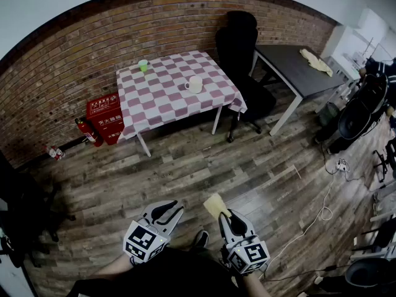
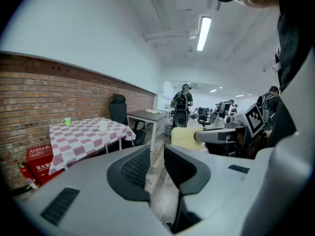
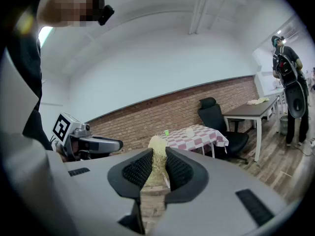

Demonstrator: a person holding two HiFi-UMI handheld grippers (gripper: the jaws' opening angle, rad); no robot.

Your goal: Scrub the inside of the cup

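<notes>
We stand well apart from the checked table (image 1: 162, 101); the white cup (image 1: 194, 84) sits on its tabletop, toward the right edge & approx halfway along it; upright, mouth up. A 2nd, green cup (image 1: 143, 65) stands near the far left corner, well apart from the white 1.

Right gripper (image 1: 224, 220) has its jaws pinching the yellow sponge (image 1: 215, 205) by its lower end; the right gripper view shows the pads pressed into it on both sides, w/ the free end poking out past the tips. Left gripper (image 1: 167, 210) has its jaws spread w/ only floor between them; empty.

Handling, as we judge it: the cup looks like rigid ceramic or plastic, smooth-walled, so probably slippery under hard pads & liable to tip or slide on the cloth when scrubbed; too small here to tell if it has a handle. We'd take it w/ the left gripper across the rim & wall, 1 jaw in & 1 out, or low round the body; firm, not crushing. The sponge is soft, light & springy; the free end should squash into the cup.
</notes>
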